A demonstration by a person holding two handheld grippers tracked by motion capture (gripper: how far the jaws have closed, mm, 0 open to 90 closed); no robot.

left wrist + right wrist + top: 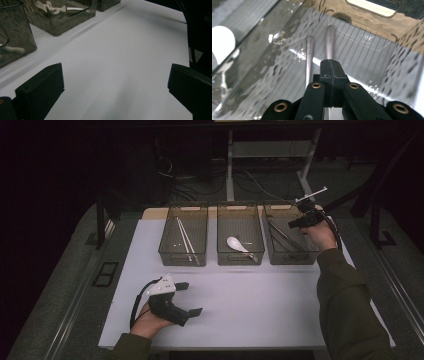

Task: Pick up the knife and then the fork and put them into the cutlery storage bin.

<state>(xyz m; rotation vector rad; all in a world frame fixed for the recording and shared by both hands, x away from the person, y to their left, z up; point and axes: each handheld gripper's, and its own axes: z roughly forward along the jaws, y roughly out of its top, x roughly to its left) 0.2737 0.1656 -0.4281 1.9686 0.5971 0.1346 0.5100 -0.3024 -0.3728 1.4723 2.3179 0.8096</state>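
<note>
**Right gripper closed on a metal handle inside the right-hand bin**

Three smoky translucent plastic bins are set in a row at the far side of a white table [240, 305]. In the high view, the right gripper [300, 222] is held by a hand [320, 234] in an olive-green sleeve and is lowered over the right-hand bin [295, 255]. In the right gripper view, its two black jaws are seen pressed together, and the slim silver metal handle [330, 42] of one utensil is seen running out from between their tips toward the far wall of the bin. A second silver metal handle [309, 55] is laid just beside it, to the left in that view, on the ribbed floor of the bin and free of the jaws. What kind of utensils these are cannot be told, since their working ends are hidden.

The left gripper [187, 300] is rested on the near left part of the table, well apart from the bins, and is held by the other hand [150, 320]. Its jaws are spread wide with nothing between them, as is confirmed in the left gripper view, where bare table is seen between them.

A white ceramic soup spoon [236, 243] is contained in the middle bin [240, 259], and a pair of pale chopsticks [186, 240] in the left-hand bin [182, 256].
</note>
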